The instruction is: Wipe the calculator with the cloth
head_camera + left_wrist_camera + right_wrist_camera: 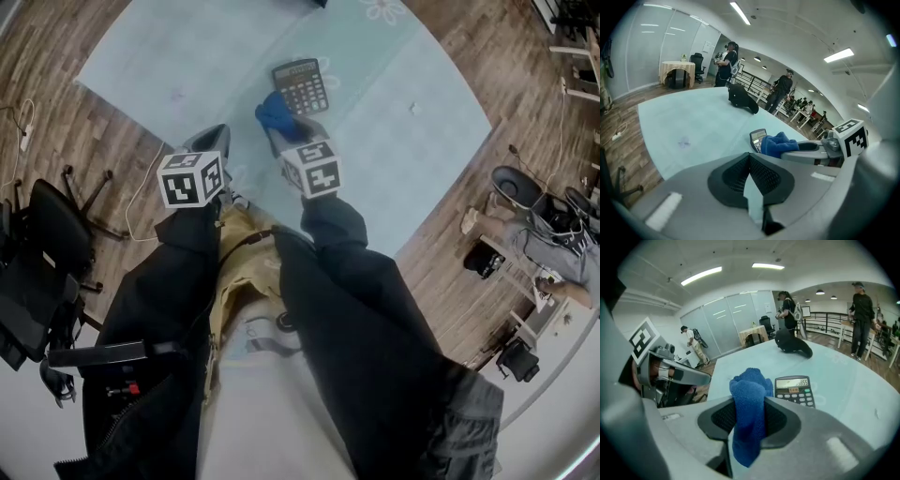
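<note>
Right gripper [749,403]: jaws pressed together on the blue cloth [748,420], which is bunched between the pads, rises above the tips and hangs down below them.

Left gripper [749,157]: jaws together at the tips, nothing between them. Only the pale green table cover [693,126] shows through the narrow slit behind the tips.

Calculator [300,86]: lies flat, keys up, on the table cover, display lit with digits. From the right gripper view it sits just beyond the tips and slightly right of them. In the head view the cloth bunch meets the calculator's near left corner; from the left gripper view it overlaps the calculator's right side. Actual contact can't be told.

The left gripper is held to the left of the right one and farther back from the calculator, well apart from it, near the table's edge.

Black rounded object [793,346] rests farther along the table, past the calculator.
</note>
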Demonstrator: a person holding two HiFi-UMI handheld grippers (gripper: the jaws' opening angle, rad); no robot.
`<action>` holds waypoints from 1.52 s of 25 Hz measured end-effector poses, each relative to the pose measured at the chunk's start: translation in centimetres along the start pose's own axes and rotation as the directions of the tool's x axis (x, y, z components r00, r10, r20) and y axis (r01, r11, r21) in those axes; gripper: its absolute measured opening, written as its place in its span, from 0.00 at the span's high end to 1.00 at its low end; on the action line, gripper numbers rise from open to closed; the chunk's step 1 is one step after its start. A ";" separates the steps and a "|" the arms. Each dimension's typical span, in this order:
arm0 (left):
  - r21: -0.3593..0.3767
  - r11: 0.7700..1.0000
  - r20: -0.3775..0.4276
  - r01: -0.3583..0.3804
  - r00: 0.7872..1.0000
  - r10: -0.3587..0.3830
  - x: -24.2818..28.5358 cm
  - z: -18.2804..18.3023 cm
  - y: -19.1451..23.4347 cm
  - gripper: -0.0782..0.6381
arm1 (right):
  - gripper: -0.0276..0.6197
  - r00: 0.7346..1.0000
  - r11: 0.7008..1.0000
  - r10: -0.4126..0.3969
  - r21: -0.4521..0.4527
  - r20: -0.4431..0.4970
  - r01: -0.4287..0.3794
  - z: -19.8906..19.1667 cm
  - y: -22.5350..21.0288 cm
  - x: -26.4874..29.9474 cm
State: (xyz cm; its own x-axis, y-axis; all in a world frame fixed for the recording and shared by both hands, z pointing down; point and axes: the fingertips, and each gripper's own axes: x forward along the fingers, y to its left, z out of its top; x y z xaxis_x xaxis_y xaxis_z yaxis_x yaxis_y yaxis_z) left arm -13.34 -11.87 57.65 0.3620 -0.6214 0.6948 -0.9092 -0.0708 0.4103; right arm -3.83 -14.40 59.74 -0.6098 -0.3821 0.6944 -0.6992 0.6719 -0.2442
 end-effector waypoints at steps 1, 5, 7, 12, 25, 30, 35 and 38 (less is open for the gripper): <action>0.006 1.000 0.009 0.007 1.000 -0.007 -0.4 0.3 -0.4 0.90 | 0.76 1.000 1.000 -0.010 0.020 0.022 0.009 0.4 0.2 -1.0; 0.035 0.999 0.046 0.036 0.998 -0.038 -1.9 1.8 -1.9 0.90 | 0.77 0.991 0.994 -0.075 0.094 0.113 0.064 2.2 -0.1 -5.0; 0.055 0.997 0.066 0.052 0.996 -0.055 -2.3 2.9 -2.7 0.90 | 0.76 0.980 0.988 -0.114 0.126 0.165 0.093 3.5 -0.7 -7.0; 0.097 0.990 0.118 0.097 0.987 -0.109 -3.2 5.6 -5.2 0.90 | 0.76 0.935 0.974 -0.198 0.167 0.293 0.153 7.5 -2.2 -12.0; 0.245 0.957 0.318 0.157 0.919 -0.232 -9.5 14.5 -12.1 0.90 | 0.77 0.813 0.963 -0.266 0.172 0.518 0.206 14.9 -2.3 -22.1; 0.300 0.942 0.380 0.150 0.887 -0.263 -11.6 17.0 -14.0 0.90 | 0.76 0.758 0.963 -0.267 0.135 0.595 0.233 17.6 -1.7 -25.5; 0.347 0.929 0.430 0.132 0.857 -0.283 -13.3 19.1 -15.5 0.90 | 0.76 0.712 0.961 -0.264 0.114 0.650 0.252 19.5 -1.2 -28.1; 0.368 0.923 0.455 0.116 0.843 -0.287 -14.1 19.9 -16.0 0.90 | 0.77 0.707 0.961 -0.263 0.116 0.656 0.250 19.5 -1.1 -28.3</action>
State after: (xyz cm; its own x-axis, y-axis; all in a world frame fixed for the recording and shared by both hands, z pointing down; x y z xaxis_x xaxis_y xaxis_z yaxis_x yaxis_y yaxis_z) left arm -7.96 -17.46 29.52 0.4729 -0.8584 0.1991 -0.8725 -0.4245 0.2421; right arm 6.90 -16.66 27.11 -0.4921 -0.8635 0.1109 -0.8680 0.4767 -0.1391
